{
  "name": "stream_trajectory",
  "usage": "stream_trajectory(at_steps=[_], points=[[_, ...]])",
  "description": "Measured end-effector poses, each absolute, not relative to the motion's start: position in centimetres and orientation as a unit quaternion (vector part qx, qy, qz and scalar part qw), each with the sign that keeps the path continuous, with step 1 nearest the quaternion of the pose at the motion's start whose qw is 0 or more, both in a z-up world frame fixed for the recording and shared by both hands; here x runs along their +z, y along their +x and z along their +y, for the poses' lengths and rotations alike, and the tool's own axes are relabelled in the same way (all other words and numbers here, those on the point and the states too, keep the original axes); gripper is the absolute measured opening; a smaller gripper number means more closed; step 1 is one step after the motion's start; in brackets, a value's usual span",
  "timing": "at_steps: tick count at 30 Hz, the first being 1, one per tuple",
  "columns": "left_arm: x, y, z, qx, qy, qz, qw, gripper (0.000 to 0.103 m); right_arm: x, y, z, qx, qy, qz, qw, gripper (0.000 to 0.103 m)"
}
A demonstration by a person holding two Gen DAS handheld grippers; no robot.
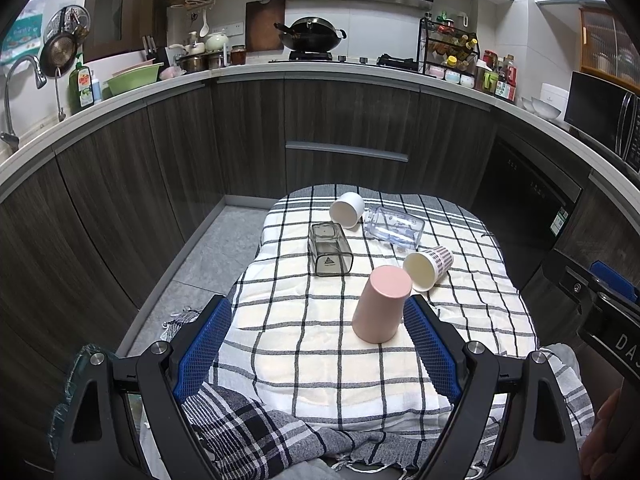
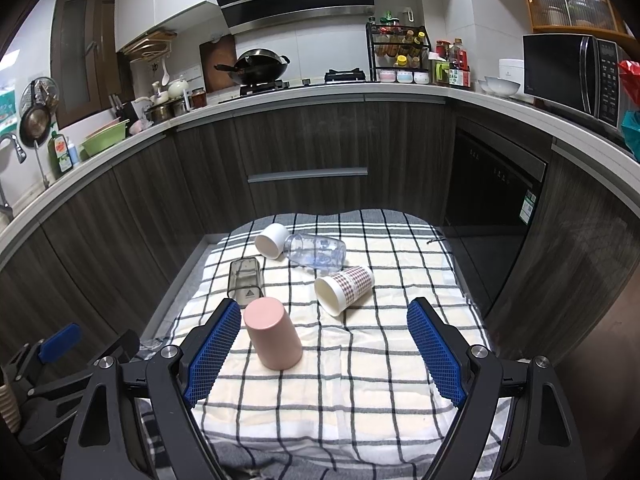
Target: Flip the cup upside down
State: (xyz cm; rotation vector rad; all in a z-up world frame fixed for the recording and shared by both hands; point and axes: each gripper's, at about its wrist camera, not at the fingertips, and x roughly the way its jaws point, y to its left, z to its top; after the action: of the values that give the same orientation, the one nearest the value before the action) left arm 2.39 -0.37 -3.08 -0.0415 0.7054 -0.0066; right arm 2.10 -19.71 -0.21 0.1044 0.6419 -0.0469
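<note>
A pink cup (image 1: pixel 382 304) stands upside down, base up, on the checked cloth (image 1: pixel 304 344); it also shows in the right wrist view (image 2: pixel 273 334). A plaid paper cup (image 1: pixel 428 266) (image 2: pixel 344 289), a white cup (image 1: pixel 347 209) (image 2: pixel 272 240), a clear bottle (image 1: pixel 394 227) (image 2: pixel 316 255) and a smoky square glass (image 1: pixel 330 249) (image 2: pixel 245 281) lie on their sides behind it. My left gripper (image 1: pixel 318 338) is open and empty, the pink cup just inside its right finger. My right gripper (image 2: pixel 324 342) is open and empty, the pink cup near its left finger.
The cloth-covered table (image 2: pixel 400 380) stands in a kitchen, with dark cabinets (image 2: pixel 308 152) and a dishwasher (image 2: pixel 492 184) close behind. The floor (image 1: pixel 200 264) drops off to the left. The right gripper's body (image 1: pixel 600 304) shows at the right edge of the left wrist view.
</note>
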Motion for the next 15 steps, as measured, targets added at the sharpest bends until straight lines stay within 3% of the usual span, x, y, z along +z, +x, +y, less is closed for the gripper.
stream_trajectory(at_steps=[15], points=[[-3.48,2.66,-0.15,-0.009,-0.029,0.358,0.933,0.088,-0.19,2.10,-19.75,-0.023,0.051,0.315,0.947,0.085]])
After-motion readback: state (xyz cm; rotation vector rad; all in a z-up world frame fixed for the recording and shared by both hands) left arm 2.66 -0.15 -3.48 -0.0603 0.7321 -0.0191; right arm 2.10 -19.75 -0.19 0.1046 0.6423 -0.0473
